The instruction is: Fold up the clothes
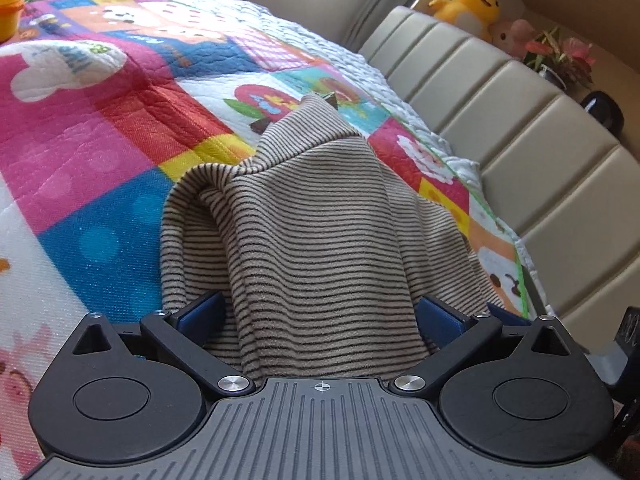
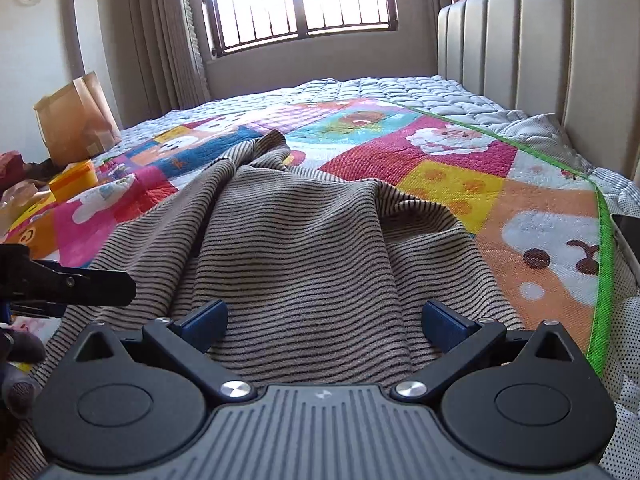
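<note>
Garment on the quilt, between both grippers, headboard to the right.

The garment (image 2: 304, 240) lies on the quilt (image 2: 460, 184), which lies on the bed; its near part runs between the spread fingers of the right gripper (image 2: 324, 320), and in the left wrist view it drapes between the fingers of the left gripper (image 1: 320, 316). The headboard (image 2: 540, 60) stands along the right edge, with a plush toy (image 1: 472, 8) behind it. A window (image 2: 300, 0) is beyond the far end. A paper bag (image 2: 76, 116) and a tub (image 2: 74, 180) sit far left.
</note>
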Demonstrator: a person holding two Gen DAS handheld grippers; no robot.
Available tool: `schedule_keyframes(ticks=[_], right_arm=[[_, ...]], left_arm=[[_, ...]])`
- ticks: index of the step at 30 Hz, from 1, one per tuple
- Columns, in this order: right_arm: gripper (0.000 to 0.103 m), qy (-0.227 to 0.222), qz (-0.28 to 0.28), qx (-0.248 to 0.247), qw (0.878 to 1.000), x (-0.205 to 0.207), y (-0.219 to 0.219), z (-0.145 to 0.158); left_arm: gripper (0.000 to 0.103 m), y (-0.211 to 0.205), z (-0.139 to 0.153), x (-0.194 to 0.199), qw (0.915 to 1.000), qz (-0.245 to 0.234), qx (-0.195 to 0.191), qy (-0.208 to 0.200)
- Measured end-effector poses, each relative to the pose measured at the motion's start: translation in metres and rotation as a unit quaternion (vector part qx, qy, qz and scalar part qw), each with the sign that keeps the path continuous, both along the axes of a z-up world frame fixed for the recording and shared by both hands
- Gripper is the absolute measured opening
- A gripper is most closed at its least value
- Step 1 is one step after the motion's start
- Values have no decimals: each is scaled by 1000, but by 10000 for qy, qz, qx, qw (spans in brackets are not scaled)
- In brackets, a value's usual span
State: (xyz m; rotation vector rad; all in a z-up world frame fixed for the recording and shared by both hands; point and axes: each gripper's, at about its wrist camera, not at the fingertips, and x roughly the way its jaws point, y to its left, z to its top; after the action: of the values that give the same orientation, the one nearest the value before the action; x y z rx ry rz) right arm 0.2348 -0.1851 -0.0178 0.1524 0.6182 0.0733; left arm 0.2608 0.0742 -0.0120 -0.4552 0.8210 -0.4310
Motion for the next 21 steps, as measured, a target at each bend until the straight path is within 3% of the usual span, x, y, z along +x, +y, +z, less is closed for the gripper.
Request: schedule_keyframes(ticks=[4, 6, 7, 10, 11, 12, 13, 14, 16, 19, 21], right_arm=[[103, -51, -51, 218, 9997, -1, -6, -4], [103, -100, -107, 196, 9997, -2, -5, -4], [103, -113, -132, 178, 9997, -2, -4, -3], [103, -93, -163, 177, 9997, -2, -4, -3], [103, -70, -168, 187, 9997, -2, -5, -3], [103, -44, -174, 198, 9996, -1, -6, -3], [103, -6, -164, 205, 9997, -1, -6, -3], [103, 50, -130, 205, 9997, -1, -6, -3], [103, 149, 0, 147, 9998, -2, -4, -3], [103, 231, 208, 42, 9995, -5, 0, -3], [103, 246, 354, 127, 9990, -7, 1, -2]], left_arm=[[103, 6, -1, 8, 9967, -295, -748, 147], [95, 9, -1, 12, 9925, -441, -1121, 221], [93, 4, 0, 13, 9918, -555, -1133, 204], [71, -10, 4, 25, 9914, -779, -1049, 97], [53, -9, 5, 31, 9910, -727, -1119, 115], [38, 0, 8, 38, 9883, -570, -1410, 129], [34, 11, 10, 44, 9839, -399, -1735, 141], [31, 24, 15, 47, 9775, -199, -2099, 36], [31, 57, 37, 46, 9670, 248, -2474, -556], [31, 107, 68, 39, 9563, 950, -2482, -1217], [31, 139, 73, 37, 9512, 1326, -2550, -1127]])
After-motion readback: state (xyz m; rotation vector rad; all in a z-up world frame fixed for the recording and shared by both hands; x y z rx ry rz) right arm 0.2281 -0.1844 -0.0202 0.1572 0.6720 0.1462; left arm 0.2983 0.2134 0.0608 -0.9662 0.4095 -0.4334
